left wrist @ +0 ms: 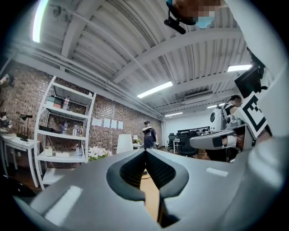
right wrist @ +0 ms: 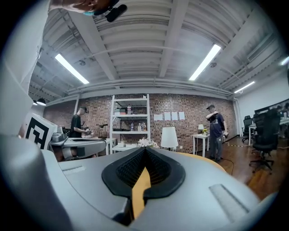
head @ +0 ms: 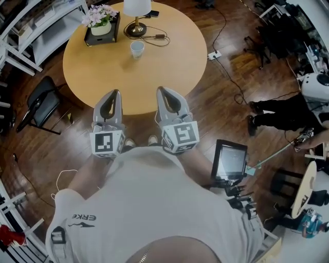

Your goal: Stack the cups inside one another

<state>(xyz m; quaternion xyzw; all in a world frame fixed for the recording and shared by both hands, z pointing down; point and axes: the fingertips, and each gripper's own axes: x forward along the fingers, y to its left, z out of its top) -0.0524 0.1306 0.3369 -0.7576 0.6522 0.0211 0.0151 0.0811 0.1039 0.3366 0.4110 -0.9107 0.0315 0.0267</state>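
Note:
A white paper cup (head: 136,49) stands alone on the round wooden table (head: 103,77), toward its far side, near the lamp. I cannot tell whether it is one cup or a nested stack. My left gripper (head: 114,93) and right gripper (head: 162,90) hover side by side over the table's near edge, pointing level at the far side, well short of the cup. Both are shut with nothing between the pads. In the left gripper view the fingertips of the left gripper (left wrist: 145,151) meet, and so do those of the right gripper (right wrist: 145,149) in its own view. Neither gripper view shows the cup.
A lamp (head: 136,15) with a cable and plug block (head: 160,36) and a black box of flowers (head: 101,23) stand at the table's far side. A black chair (head: 43,102) is left of the table, a screen on a stand (head: 230,159) to my right. Other people stand about the room.

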